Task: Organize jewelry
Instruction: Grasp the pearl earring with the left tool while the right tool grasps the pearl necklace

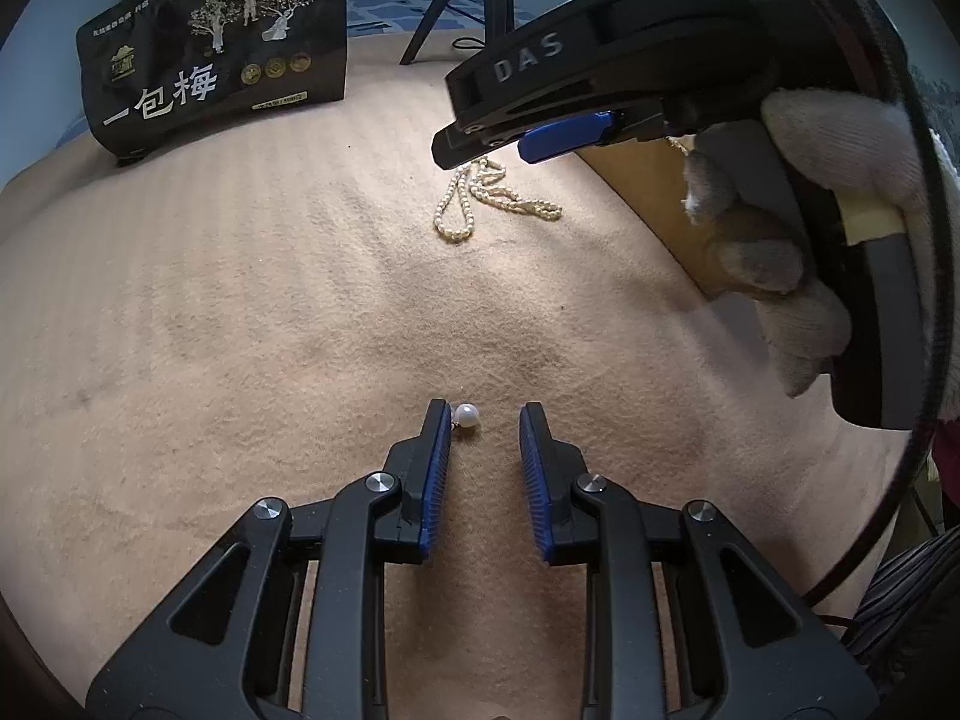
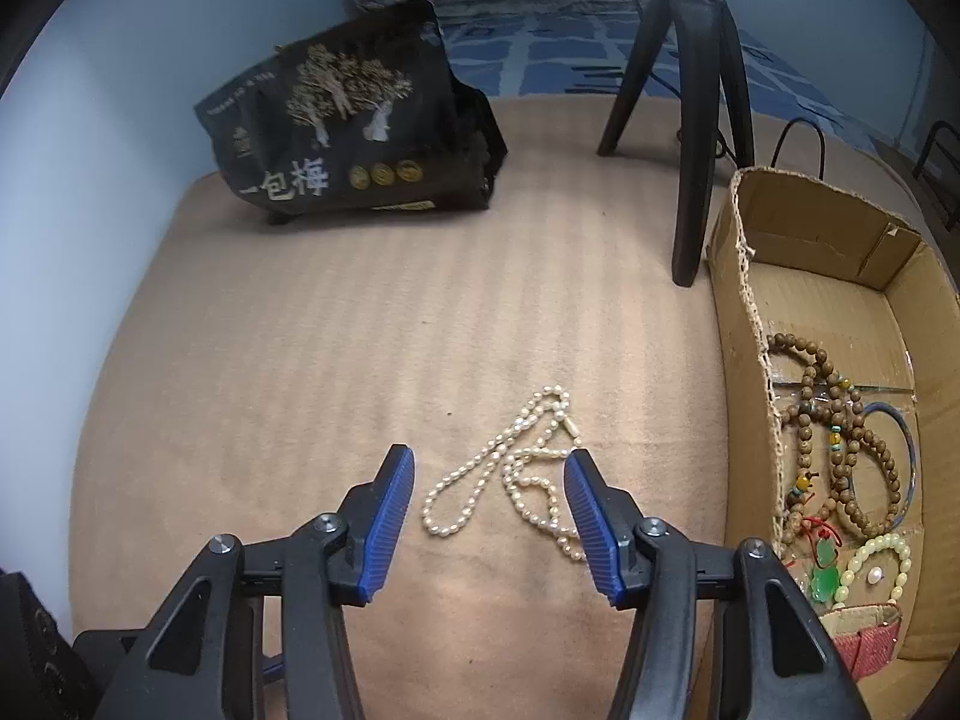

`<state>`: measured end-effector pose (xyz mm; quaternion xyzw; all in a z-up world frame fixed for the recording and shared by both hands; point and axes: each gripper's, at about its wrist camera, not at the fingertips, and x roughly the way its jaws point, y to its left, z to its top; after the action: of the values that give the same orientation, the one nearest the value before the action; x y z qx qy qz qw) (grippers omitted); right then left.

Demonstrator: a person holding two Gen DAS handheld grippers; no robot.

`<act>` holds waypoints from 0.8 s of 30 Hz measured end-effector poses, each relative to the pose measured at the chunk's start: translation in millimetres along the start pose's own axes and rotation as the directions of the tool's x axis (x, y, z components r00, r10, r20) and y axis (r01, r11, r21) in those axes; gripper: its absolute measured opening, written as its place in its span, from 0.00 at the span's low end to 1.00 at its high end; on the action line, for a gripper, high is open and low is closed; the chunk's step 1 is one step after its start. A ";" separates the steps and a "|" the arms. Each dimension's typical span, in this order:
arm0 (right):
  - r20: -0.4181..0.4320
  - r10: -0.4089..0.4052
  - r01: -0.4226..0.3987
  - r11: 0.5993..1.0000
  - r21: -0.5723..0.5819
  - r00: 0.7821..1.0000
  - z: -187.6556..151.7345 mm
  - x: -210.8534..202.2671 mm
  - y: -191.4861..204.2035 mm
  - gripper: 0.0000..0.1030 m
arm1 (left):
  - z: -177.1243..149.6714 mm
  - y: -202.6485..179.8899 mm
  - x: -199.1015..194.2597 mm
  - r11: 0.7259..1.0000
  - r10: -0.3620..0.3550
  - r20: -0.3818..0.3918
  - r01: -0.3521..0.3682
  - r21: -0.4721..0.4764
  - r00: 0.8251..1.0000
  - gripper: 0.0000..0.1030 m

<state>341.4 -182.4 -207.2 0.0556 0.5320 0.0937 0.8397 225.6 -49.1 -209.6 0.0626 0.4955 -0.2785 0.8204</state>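
Left gripper [image 1: 485, 414]: jaws narrowly parted, nothing clamped; pearl earring [image 1: 467, 417] was seen lower centre, beside the left pad. Right gripper [image 2: 489, 462]: jaws half open, unclamped; pearl necklace [image 2: 510, 468] was lain between them on the beige cloth [image 2: 300, 360].

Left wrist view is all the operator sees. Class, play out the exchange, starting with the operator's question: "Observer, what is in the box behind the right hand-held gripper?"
Observer: The box holds strings of wooden beads.
Operator: Anything else inside?
Observer: A green pendant lies at its near end.
Operator: Has the right hand-held gripper taken the necklace?
Observer: No. The right hand-held gripper has its jaws open over the necklace, and they are gripping nothing.
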 end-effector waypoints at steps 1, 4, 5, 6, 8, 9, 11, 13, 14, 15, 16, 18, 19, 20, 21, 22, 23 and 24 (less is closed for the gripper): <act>-0.002 -0.007 0.007 1.000 0.000 1.000 0.5 2.6 -0.1 0.54 | 0.0 0.1 1.1 1.000 0.000 -0.002 0.000 0.002 1.000 0.21; -0.011 -0.028 0.028 1.000 -0.011 1.000 1.5 9.8 2.3 0.54 | -0.4 -0.7 6.1 1.000 0.016 -0.011 -0.016 0.018 1.000 0.16; -0.013 -0.033 0.033 0.999 -0.015 0.999 1.8 11.9 3.2 0.54 | -0.7 -0.8 7.7 1.000 0.021 -0.013 -0.021 0.024 1.000 0.16; -0.016 -0.035 0.035 0.999 -0.019 0.999 1.8 13.8 4.0 0.54 | -0.6 -0.4 8.0 0.999 0.023 -0.014 -0.023 0.024 1.000 0.16; -0.022 -0.039 0.039 0.999 -0.023 0.999 1.5 17.8 4.7 0.54 | -0.7 0.4 9.0 1.000 0.023 -0.015 -0.023 0.020 1.000 0.15; -0.025 -0.042 0.041 0.999 -0.023 0.999 1.7 20.2 5.0 0.54 | -0.4 1.0 9.5 1.000 0.024 -0.016 -0.023 0.020 1.000 0.15; -0.031 -0.048 0.047 0.999 -0.020 0.998 1.8 24.5 4.3 0.54 | 0.2 1.7 10.2 0.999 0.030 -0.017 -0.029 0.023 0.999 0.14; -0.036 -0.051 0.050 0.999 -0.015 0.998 1.8 28.0 3.0 0.54 | -0.9 1.2 11.1 0.999 0.036 -0.019 -0.036 0.029 0.999 0.14; -0.040 -0.050 0.049 0.999 -0.011 0.998 1.8 30.0 2.3 0.54 | -0.7 1.9 12.0 0.999 0.037 -0.019 -0.036 0.032 0.999 0.13; -0.044 -0.047 0.047 0.999 -0.007 0.998 1.3 31.6 1.3 0.54 | -0.5 1.6 13.6 0.999 0.037 -0.019 -0.036 0.034 0.999 0.13; -0.049 -0.044 0.044 0.999 -0.003 0.998 0.9 34.0 0.1 0.54 | -0.3 2.3 14.2 0.999 0.036 -0.018 -0.036 0.036 0.999 0.12; -0.052 -0.047 0.046 0.999 -0.005 0.998 0.9 36.8 -0.4 0.54 | 2.3 4.5 16.2 0.999 0.035 -0.017 -0.034 0.032 0.999 0.11; -0.053 -0.050 0.050 0.999 -0.010 0.997 0.9 37.5 0.2 0.54 | 1.9 4.4 16.5 0.999 0.034 -0.017 -0.034 0.030 0.999 0.10; -0.052 -0.054 0.054 0.998 -0.013 0.997 0.9 37.8 0.8 0.52 | 2.1 4.9 16.7 0.999 0.033 -0.016 -0.033 0.030 0.999 0.10; -0.052 -0.061 0.060 0.998 -0.017 0.997 1.5 39.1 1.4 0.49 | 1.2 4.7 15.7 0.999 0.033 -0.015 -0.033 0.031 0.999 0.10; -0.050 -0.073 0.072 0.997 -0.024 0.996 1.5 40.0 2.0 0.41 | 0.5 4.8 15.5 0.999 0.034 -0.014 -0.033 0.032 0.999 0.10; -0.050 -0.080 0.079 0.997 -0.027 0.996 1.5 40.4 2.4 0.34 | 0.3 4.9 15.4 0.999 0.035 -0.013 -0.034 0.034 0.999 0.10; -0.049 -0.082 0.081 0.996 -0.029 0.995 1.5 40.3 1.7 0.32 | 0.0 6.1 15.3 0.999 0.035 -0.012 -0.034 0.033 0.999 0.10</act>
<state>359.4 -172.0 -241.8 0.0199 0.5532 0.0679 0.8300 234.2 -50.0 -223.6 0.0865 0.4948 -0.2721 0.8208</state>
